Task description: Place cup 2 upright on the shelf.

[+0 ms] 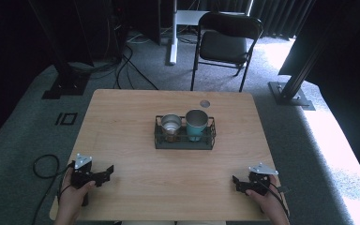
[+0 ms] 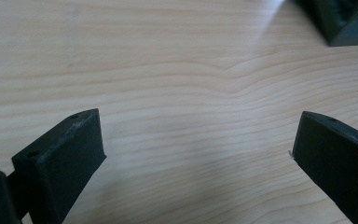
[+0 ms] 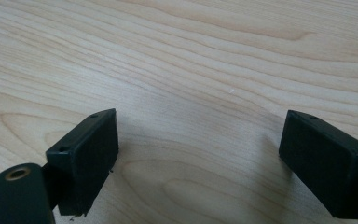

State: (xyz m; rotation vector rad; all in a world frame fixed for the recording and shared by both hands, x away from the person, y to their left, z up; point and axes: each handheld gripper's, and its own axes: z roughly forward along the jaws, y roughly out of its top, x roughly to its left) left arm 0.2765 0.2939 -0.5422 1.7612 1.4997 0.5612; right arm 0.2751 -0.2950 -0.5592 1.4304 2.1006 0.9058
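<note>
Dark wire rack [image 1: 184, 140] sits mid-table, slightly toward the far edge, long side across the table. It holds two upright, open-topped metal cups: a silver cup [image 1: 171, 125] in the left half and a taller teal cup [image 1: 196, 123] just beside it at right. Cups near or touching; contact cannot be resolved. Contents not discernible.

Pale wood-grain table [image 1: 122, 131]; dark wire basket [image 1: 161, 140]; silver cup [image 1: 170, 123]; teal cup [image 1: 196, 123]; black chair [image 1: 225, 44].
</note>
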